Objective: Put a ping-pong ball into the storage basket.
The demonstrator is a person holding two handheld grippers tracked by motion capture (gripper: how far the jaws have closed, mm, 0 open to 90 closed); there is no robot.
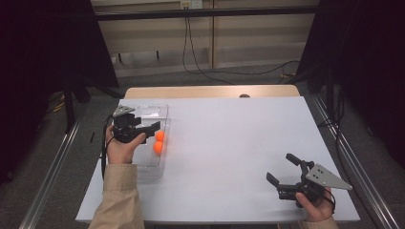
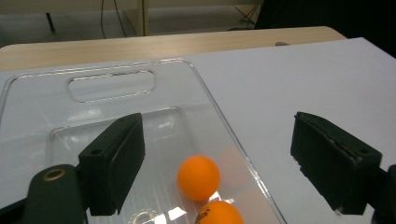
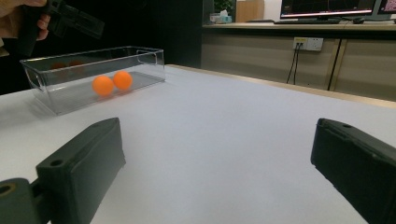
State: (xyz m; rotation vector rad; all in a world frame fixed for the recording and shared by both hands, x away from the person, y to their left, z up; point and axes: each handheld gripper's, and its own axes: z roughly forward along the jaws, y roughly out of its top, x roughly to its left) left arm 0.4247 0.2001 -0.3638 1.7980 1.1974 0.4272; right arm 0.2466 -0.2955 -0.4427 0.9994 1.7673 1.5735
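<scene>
Two orange balls (image 1: 159,141) lie in a clear plastic bin (image 1: 154,110) at the table's left side. In the left gripper view one ball (image 2: 198,177) rests on the bin floor, and a second ball (image 2: 219,213) sits just nearer. My left gripper (image 1: 154,128) hovers over the bin above them, open, with nothing between its jaws. My right gripper (image 1: 282,168) stands open and empty above the bare white table at the near right. The right gripper view shows both balls (image 3: 112,83) inside the bin (image 3: 42,70), far to its left.
The white table top (image 1: 229,143) stretches between the bin and my right gripper. A wooden strip (image 1: 210,90) runs along the far edge. Cables (image 1: 191,57) hang behind the table. Dark panels stand on both sides.
</scene>
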